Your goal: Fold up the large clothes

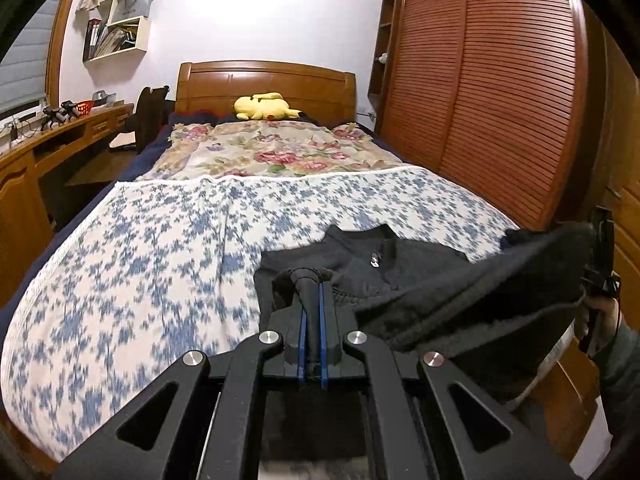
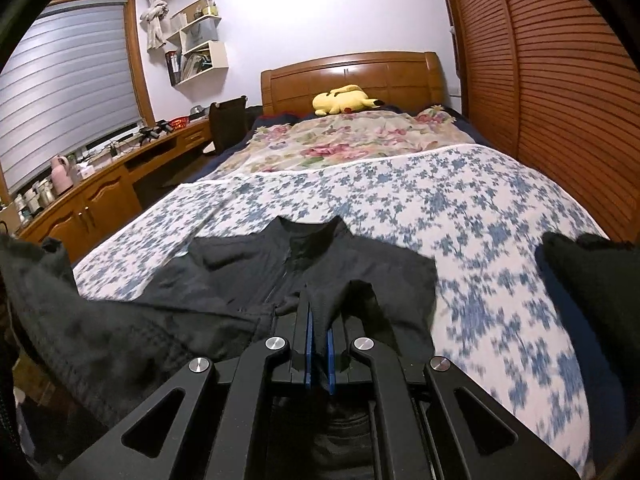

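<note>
A black zip-front fleece jacket (image 2: 248, 272) lies collar-up at the foot of a bed (image 1: 132, 248) spread with a blue-and-white floral sheet, its lower edge lifted off the mattress by two hand-held grippers. The left gripper (image 1: 313, 280) is clamped on a bunched fold of the dark fabric, blue pads pressed tight on the cloth. The right gripper (image 2: 318, 304) pinches another fold of the same garment near the zip line.

Only the left wrist view shows the right gripper from outside: it sits at the far right edge, held in a person's hand (image 1: 600, 320), with the jacket's hem stretched towards it above the bed's corner. Only the right wrist view takes in the window blind (image 2: 64, 92), a pink flask (image 2: 60, 174) on the long wooden desk (image 2: 100, 184), and a dark sleeve end (image 2: 588, 264) resting on the sheet at right.

Both views share the far end of the room: a yellow plush toy (image 1: 264, 106) against the wooden headboard (image 1: 266, 84), a rose-patterned quilt (image 1: 272, 152) beyond the sheet, white wall shelves (image 1: 120, 20) and a louvred wardrobe (image 1: 500, 88) alongside the bed.
</note>
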A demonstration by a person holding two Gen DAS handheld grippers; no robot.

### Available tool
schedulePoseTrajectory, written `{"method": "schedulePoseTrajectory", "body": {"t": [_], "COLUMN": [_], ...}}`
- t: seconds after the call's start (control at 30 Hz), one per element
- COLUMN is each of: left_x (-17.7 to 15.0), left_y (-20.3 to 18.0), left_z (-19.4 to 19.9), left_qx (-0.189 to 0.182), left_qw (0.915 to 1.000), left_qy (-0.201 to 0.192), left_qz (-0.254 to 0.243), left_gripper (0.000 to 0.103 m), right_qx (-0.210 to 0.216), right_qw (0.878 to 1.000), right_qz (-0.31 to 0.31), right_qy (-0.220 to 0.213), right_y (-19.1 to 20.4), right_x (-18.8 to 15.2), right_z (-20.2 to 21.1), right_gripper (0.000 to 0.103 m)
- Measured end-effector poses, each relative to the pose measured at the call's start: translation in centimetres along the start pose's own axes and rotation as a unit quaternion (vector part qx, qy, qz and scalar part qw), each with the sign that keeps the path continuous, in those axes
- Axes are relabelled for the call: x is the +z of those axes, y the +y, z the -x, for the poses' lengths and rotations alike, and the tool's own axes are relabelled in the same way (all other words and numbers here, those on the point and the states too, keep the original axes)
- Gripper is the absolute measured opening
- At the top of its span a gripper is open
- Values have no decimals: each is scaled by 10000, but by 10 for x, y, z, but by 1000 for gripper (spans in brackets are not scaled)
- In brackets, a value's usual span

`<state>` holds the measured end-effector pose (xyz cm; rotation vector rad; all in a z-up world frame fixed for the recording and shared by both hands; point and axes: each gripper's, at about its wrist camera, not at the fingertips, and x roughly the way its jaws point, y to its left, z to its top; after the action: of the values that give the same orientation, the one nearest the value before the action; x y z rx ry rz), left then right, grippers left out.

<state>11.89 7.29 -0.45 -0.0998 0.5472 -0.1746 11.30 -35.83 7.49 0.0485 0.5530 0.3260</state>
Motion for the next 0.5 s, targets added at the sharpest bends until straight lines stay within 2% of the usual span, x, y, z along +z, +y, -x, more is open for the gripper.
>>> {"method": "schedulePoseTrajectory", "body": {"t": [0.17, 0.3, 0.5], "left_x": [24, 35, 37], "left_y": [3, 5, 9], "left_z": [-40, -73, -130], "left_qx": [192, 288, 320], "left_qw": [9998, 9995, 9995], "left_qy": [-59, -89, 38], "left_qz": [-82, -67, 24], "left_gripper": [5, 5, 5], "right_qx": [26, -120, -334], "right_qw": [10000, 9996, 9961], "right_qz": [-72, -144, -382], "right_qy": [64, 209, 726], "right_y": [-19, -36, -62], "right_x": [21, 30, 29], "right_z": [-56, -99, -167], "right_gripper": [5, 5, 5]}}
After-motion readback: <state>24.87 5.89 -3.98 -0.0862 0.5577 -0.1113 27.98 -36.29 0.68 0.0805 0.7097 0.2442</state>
